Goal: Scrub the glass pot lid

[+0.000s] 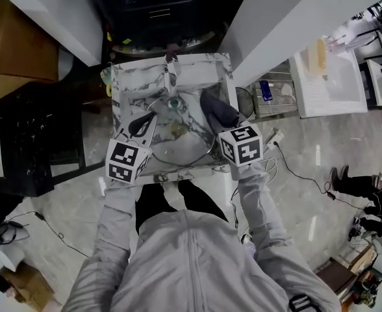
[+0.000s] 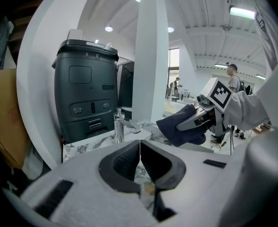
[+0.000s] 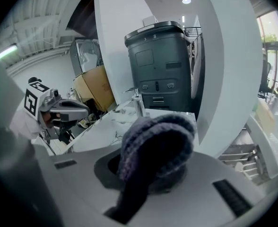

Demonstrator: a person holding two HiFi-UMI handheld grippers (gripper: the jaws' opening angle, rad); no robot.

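Right hand-held gripper (image 3: 151,171) clamps cloth (image 3: 158,141); lid (image 1: 184,145) head-view only.

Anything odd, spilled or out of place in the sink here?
Only a small yellowish-brown spot inside the outline of the lid in the sink; whether it is on glass or marble is unclear. The right gripper grips a dark cloth. Nothing looks spilled or broken.

The dark knitted cloth (image 3: 158,145) bulges over my right hand-held gripper (image 3: 151,176), hiding its jaw tips in that view. In the head view, mid-frame, my left hand-held gripper (image 1: 143,123) and the right one cover parts of the rim of the glass pot lid (image 1: 181,142). My sleeves (image 1: 116,239) run off the bottom edge.
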